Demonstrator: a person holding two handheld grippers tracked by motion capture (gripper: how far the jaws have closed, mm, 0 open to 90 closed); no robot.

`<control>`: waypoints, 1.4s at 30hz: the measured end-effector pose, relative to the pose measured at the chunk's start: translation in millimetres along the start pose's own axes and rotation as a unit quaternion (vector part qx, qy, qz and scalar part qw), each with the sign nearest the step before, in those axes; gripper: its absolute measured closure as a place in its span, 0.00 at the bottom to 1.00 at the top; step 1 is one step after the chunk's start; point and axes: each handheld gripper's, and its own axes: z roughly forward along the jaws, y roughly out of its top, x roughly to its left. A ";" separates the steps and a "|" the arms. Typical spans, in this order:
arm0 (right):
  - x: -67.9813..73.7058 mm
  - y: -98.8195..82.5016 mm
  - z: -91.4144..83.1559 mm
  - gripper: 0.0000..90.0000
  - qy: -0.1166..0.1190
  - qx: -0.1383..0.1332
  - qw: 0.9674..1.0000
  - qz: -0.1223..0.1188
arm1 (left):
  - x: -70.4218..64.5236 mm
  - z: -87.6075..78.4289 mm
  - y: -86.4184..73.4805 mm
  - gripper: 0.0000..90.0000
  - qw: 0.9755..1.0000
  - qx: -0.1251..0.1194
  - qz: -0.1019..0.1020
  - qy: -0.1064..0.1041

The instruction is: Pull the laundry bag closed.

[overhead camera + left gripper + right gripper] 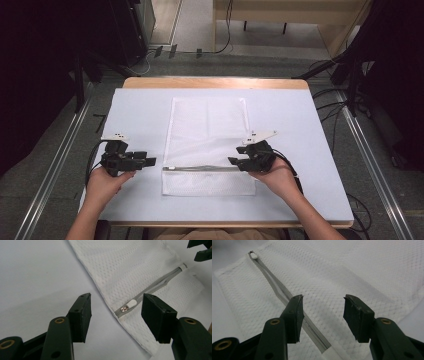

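Observation:
A white mesh bag [207, 135] lies flat on the white table cover. Its grey zipper [202, 168] runs across it near the front end. The metal slider with a white pull tab [127, 306] sits at the zipper's left end. My left gripper [147, 159] is just left of the bag's edge; its open jaws frame the slider from a little way off, the left gripper [116, 302] holding nothing. My right gripper [237, 157] hovers at the zipper's right end, open. The right gripper [323, 300] is over the mesh with the zipper [287, 296] passing under its left jaw.
The white cover [135, 110] spreads over a wooden table whose far edge [215, 82] shows. Black cables [340, 107] trail on the floor at the right, and metal rails [60, 160] run along both sides. Dark equipment stands at the back left.

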 end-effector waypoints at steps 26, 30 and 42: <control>27.1 29.2 22.3 0.67 0.039 0.002 0.999 -0.020 | -2.1 0.8 -5.4 0.44 1.000 0.006 0.002 0.008; 30.9 32.7 25.1 0.67 0.042 0.003 0.999 -0.025 | -2.0 1.6 -5.1 0.44 1.000 0.007 0.001 0.008; 45.9 39.5 43.0 0.46 0.058 0.013 0.997 -0.042 | 1.8 1.0 -5.3 0.44 1.000 0.008 0.000 0.007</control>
